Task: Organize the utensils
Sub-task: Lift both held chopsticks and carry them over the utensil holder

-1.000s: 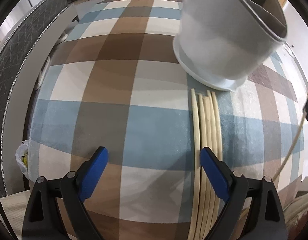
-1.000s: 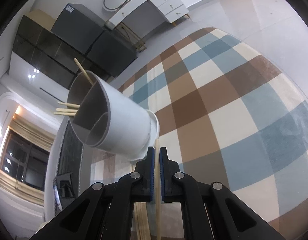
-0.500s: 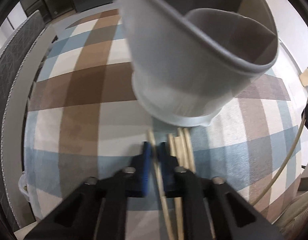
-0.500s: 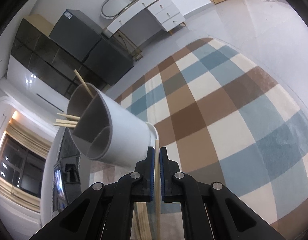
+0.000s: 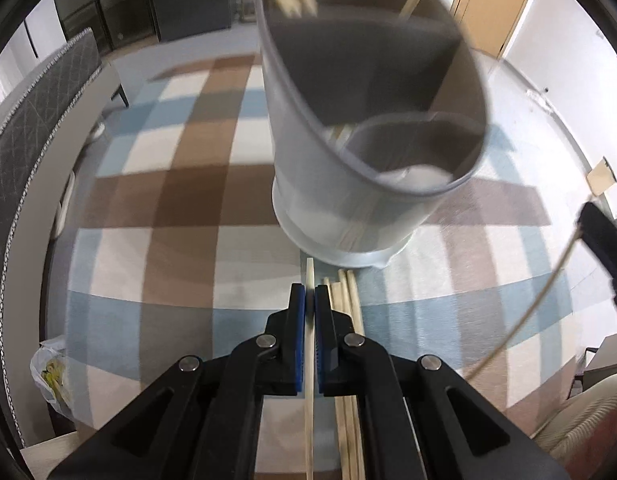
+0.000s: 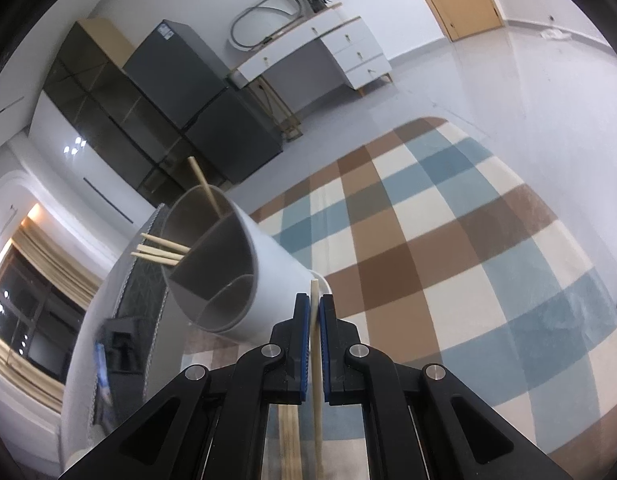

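Two chopsticks are in my grasp, one per hand: my left hand-held gripper [image 5: 309,305] is closed tight on a pale chopstick [image 5: 309,364] that runs back between the blue pads [image 5: 297,340] toward me, and my right hand-held gripper [image 6: 315,312] is likewise clamped on a wooden chopstick [image 6: 316,364], its tip poking out just past the fingertips. The grey utensil holder [image 5: 348,184] stands straight ahead of both, close in front of the left one's tips and just ahead and to the left of the right one's. It already holds several chopsticks [image 6: 160,250] in its far compartments. More loose chopsticks [image 5: 348,360] lie on the checked cloth [image 5: 168,200] just right of my left pads. These sticks look light, stiff and smooth, so I judge they could pivot or slip in a thin pinch; a hold nearer the middle than the end should keep each from swinging as I tip it into the holder.
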`<control>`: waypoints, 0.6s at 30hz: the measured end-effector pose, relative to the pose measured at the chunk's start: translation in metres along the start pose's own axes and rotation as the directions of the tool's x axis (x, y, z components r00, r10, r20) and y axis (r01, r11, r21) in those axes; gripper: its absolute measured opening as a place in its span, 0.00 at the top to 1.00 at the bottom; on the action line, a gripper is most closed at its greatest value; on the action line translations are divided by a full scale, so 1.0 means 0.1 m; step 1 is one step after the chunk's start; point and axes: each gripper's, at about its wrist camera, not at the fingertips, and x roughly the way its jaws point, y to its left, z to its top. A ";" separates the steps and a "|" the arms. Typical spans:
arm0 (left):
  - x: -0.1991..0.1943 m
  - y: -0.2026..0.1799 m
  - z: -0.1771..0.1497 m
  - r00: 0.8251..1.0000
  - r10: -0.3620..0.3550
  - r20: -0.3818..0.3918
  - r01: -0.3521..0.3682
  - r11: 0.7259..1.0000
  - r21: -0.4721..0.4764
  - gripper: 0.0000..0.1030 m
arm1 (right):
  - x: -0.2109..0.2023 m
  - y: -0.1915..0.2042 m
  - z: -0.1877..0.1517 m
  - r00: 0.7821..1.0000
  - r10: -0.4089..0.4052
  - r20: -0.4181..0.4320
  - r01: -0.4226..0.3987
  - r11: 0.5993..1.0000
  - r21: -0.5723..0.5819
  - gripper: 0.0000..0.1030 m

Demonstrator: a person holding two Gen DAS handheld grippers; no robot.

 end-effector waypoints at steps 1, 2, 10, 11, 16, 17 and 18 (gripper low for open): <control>-0.09 -0.01 -0.03 0.999 -0.004 0.033 0.004 1.000 -0.005 1.00 | -0.03 0.01 -0.01 1.000 0.000 0.007 0.000 1.000 -0.009 0.96; -0.18 0.00 -0.04 0.998 -0.011 0.060 0.012 1.000 -0.012 1.00 | -0.05 0.03 -0.01 1.000 0.001 0.012 -0.001 1.000 -0.016 0.96; -0.71 -0.18 -0.07 0.968 -0.084 0.235 0.090 0.996 -0.017 1.00 | -0.23 0.29 -0.21 0.999 0.043 0.033 -0.037 0.987 -0.159 0.96; -0.75 -0.18 -0.07 0.966 -0.086 0.242 0.093 0.996 -0.014 1.00 | -0.26 0.34 -0.24 0.999 0.041 0.036 -0.033 0.983 -0.181 0.96; -0.90 -0.17 -0.12 0.961 -0.093 0.261 0.092 0.996 0.015 1.00 | -0.39 0.47 -0.36 0.998 0.039 0.059 -0.025 0.972 -0.233 0.96; -0.93 -0.20 -0.14 0.961 -0.091 0.261 0.086 0.996 0.029 1.00 | -0.41 0.49 -0.37 0.998 0.036 0.061 -0.021 0.971 -0.238 0.96; -0.95 -0.22 -0.15 0.964 -0.080 0.254 0.072 0.997 0.041 1.00 | -0.42 0.50 -0.38 0.997 0.034 0.064 -0.017 0.970 -0.244 0.96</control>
